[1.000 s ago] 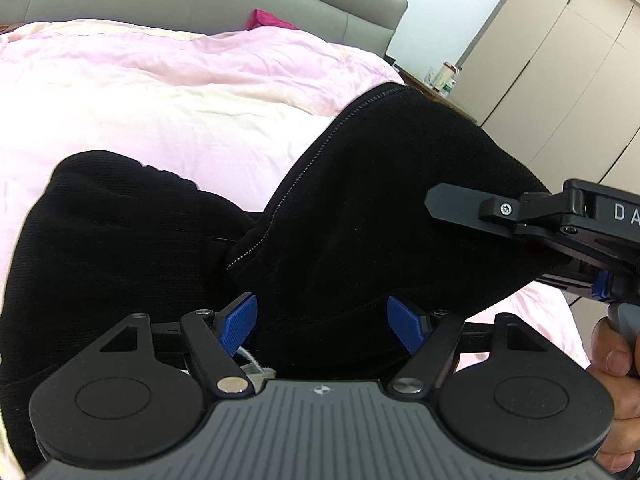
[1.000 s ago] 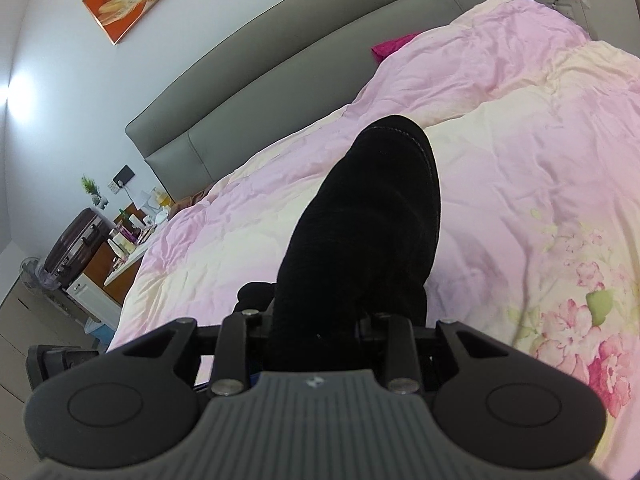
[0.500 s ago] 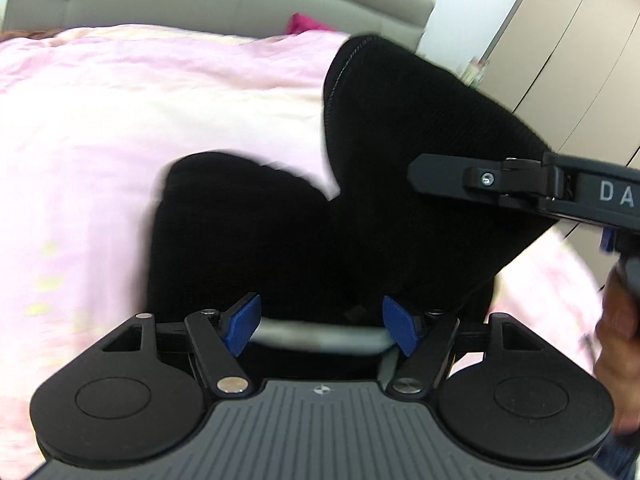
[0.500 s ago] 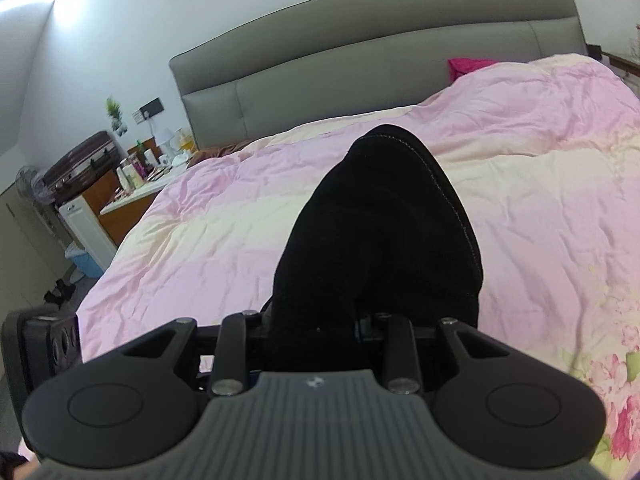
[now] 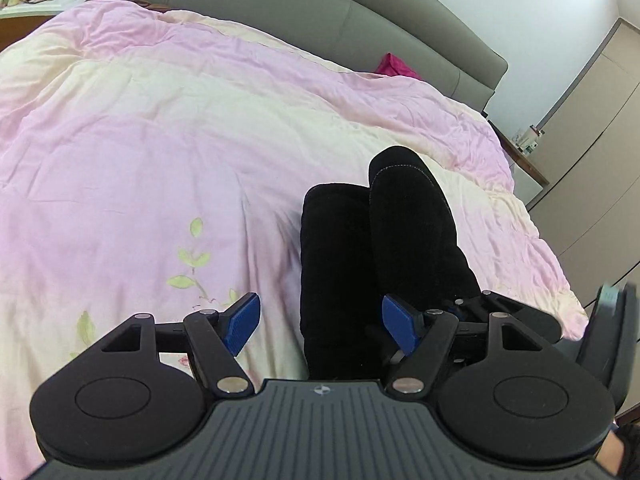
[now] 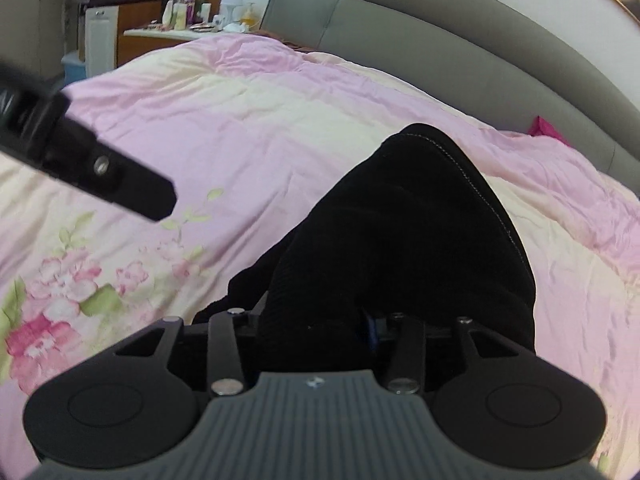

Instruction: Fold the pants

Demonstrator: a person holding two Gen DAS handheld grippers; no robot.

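Pink duvet [image 5: 200,140] covers bed. Black pants [image 5: 384,248] lie bunched on it, running back between both tools. Left gripper [image 5: 320,322]: blue pads [image 5: 242,322] wide apart, cloth between, left pad clear. Right gripper [image 6: 320,320]: jaws just opening, cloth between; grip can't be judged.
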